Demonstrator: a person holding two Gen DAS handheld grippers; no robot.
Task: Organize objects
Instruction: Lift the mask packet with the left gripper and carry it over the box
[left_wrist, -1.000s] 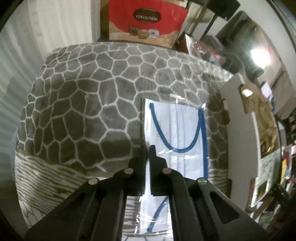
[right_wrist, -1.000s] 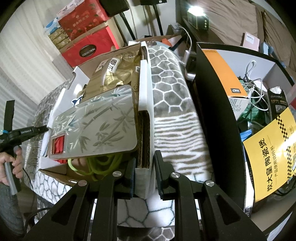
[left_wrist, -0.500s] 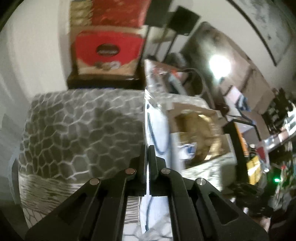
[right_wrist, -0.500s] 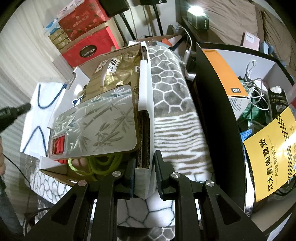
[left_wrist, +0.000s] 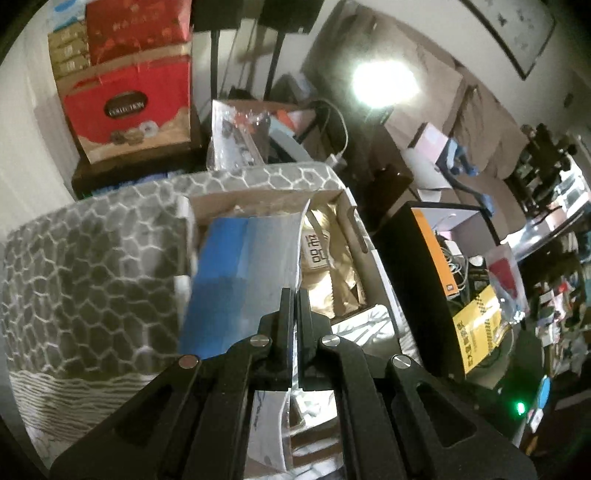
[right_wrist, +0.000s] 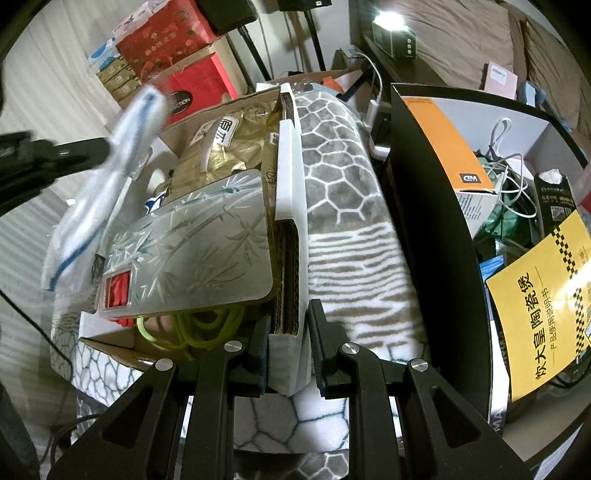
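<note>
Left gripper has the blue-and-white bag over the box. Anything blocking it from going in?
Partly. The cardboard box is already packed: gold pouches and a silver bamboo-print pack lie across its opening beneath the blue-and-white bag. The left gripper would be setting it on top of them.

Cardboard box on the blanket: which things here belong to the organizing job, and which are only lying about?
Job:
left gripper, holding white-and-blue plastic bag
right gripper, gripping open cardboard box
silver bamboo-print packet

Lying about:
red gift box
yellow printed leaflet
</note>
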